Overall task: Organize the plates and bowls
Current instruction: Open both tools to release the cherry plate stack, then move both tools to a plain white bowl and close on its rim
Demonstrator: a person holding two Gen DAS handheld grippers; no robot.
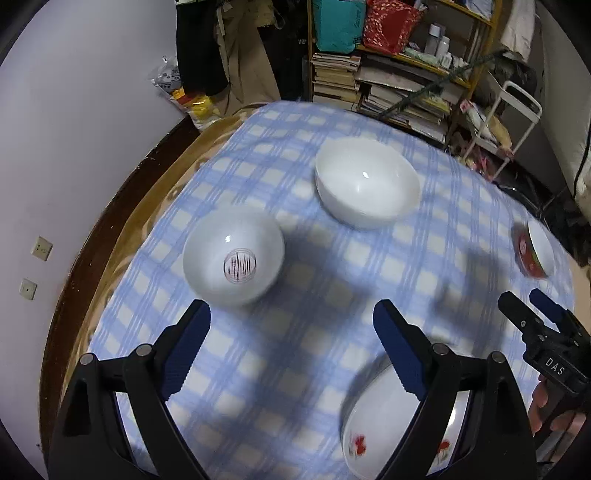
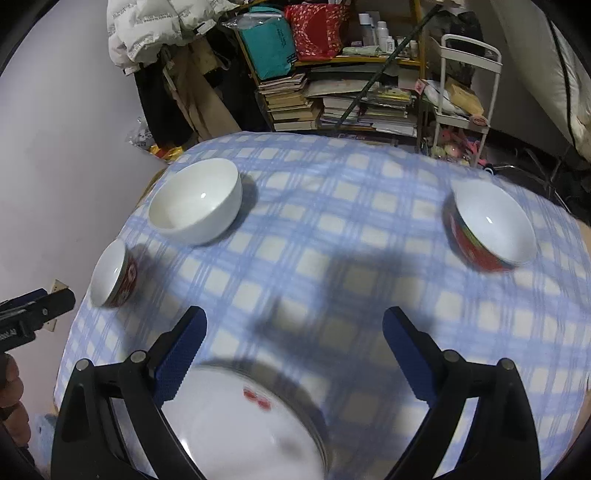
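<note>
A blue checked cloth (image 1: pixel 295 350) covers the table. On it stand a white bowl with a red emblem inside (image 1: pixel 234 260), a plain white bowl (image 1: pixel 367 182) (image 2: pixel 195 201), and a red-patterned bowl (image 1: pixel 533 251) (image 2: pixel 491 225). The emblem bowl shows its red outside at the left of the right wrist view (image 2: pixel 114 273). A white plate with red flowers (image 1: pixel 388 424) (image 2: pixel 243 417) lies nearest, blurred. My left gripper (image 1: pixel 291 314) hangs open above the cloth, its right finger crossing the plate. My right gripper (image 2: pixel 295 319) (image 1: pixel 522 297) is open too, with nothing between its pads.
Behind the table stand a shelf of stacked books (image 2: pixel 332 99), bags (image 1: pixel 336 26) and a white trolley (image 2: pixel 465 92). A pale wall (image 1: pixel 74 129) runs along the left. The table's brown edge (image 1: pixel 110 229) curves close to the emblem bowl. A person's hand (image 1: pixel 554 413) holds the right gripper.
</note>
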